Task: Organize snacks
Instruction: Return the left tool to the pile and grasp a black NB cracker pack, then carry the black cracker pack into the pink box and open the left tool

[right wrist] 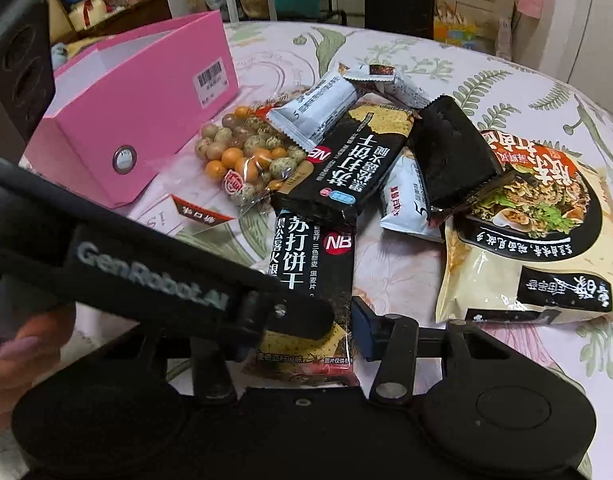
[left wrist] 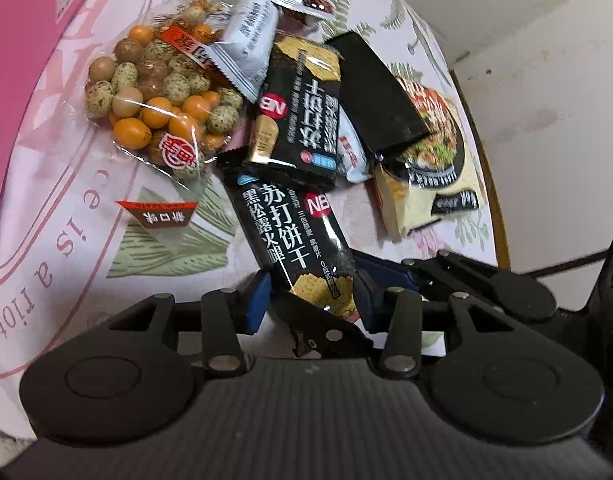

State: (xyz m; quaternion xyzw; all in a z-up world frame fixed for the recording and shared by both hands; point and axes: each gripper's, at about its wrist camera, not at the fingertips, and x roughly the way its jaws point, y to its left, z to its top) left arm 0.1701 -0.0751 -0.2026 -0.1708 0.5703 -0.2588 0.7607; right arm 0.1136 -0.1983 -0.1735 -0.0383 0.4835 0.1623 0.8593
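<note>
Blue pads of the left gripper sit on either side of the near end of a black cracker pack; the left pad looks slightly off its edge and the right pad meets it, so I cannot tell whether they press. In the right wrist view the same cracker pack runs down between the right gripper's jaws: one blue pad stands just beside its right edge, while the other is hidden behind the left gripper's black body, which crosses the frame. Whether this pair grips is not clear.

Beyond, a second black cracker pack overlaps the first one's far end. Left of it lies a clear bag of coated nuts, with a grey-white sachet across its top. Right of it come a plain black pack and a noodle bag near the table's right edge.

Only the right wrist view shows the whole open pink box at the table's far left, with a barcode label, and fingertips at its lower left. The left view catches only a pink strip, plus the floral tablecloth with lettering.
</note>
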